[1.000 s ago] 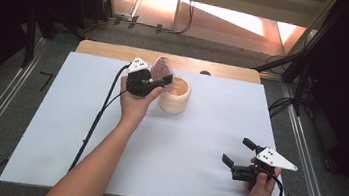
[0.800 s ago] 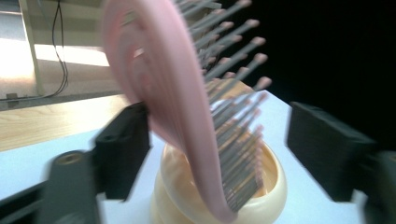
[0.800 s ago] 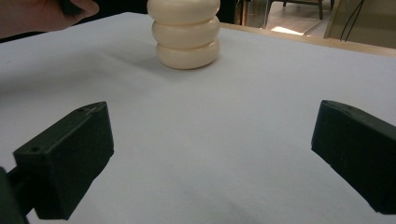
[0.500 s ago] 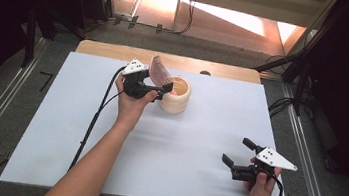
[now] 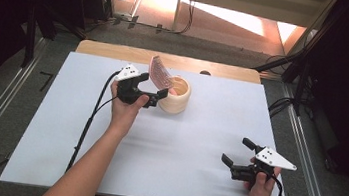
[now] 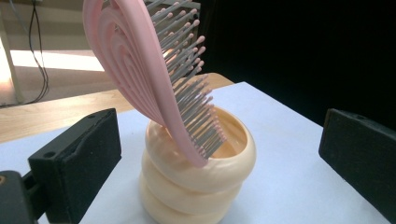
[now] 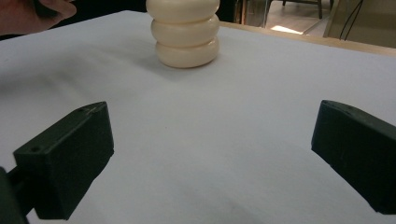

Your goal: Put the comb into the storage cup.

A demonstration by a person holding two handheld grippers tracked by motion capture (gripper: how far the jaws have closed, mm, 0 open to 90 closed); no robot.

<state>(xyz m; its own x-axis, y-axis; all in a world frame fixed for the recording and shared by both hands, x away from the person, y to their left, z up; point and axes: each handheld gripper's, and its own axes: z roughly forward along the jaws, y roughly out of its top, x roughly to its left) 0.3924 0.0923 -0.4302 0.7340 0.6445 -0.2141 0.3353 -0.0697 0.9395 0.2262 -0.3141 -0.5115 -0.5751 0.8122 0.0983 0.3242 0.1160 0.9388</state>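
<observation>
A pink hairbrush (image 5: 160, 75) stands head-up in a cream ribbed cup (image 5: 176, 101) at the back middle of the table, leaning left over the rim. My left gripper (image 5: 152, 86) is just left of the cup. It is open, its jaws having just been opening. In the left gripper view the brush (image 6: 140, 70) and cup (image 6: 196, 186) sit ahead between the wide jaws of the left gripper (image 6: 224, 140), and neither pad touches them. My right gripper (image 5: 237, 152) rests open and empty near the front right corner; the right gripper (image 7: 210, 158) faces the cup (image 7: 187, 32).
A white sheet (image 5: 182, 144) covers the table, with a wooden strip (image 5: 118, 51) along its far edge. The left gripper's black cable (image 5: 92, 118) trails down the left side. Dark frames and floor surround the table. My left hand (image 7: 37, 11) appears in the right gripper view.
The left gripper opened, let go of the brush and drew back a little to the left. The brush now leans in the cup on its own. The right gripper stayed put.
</observation>
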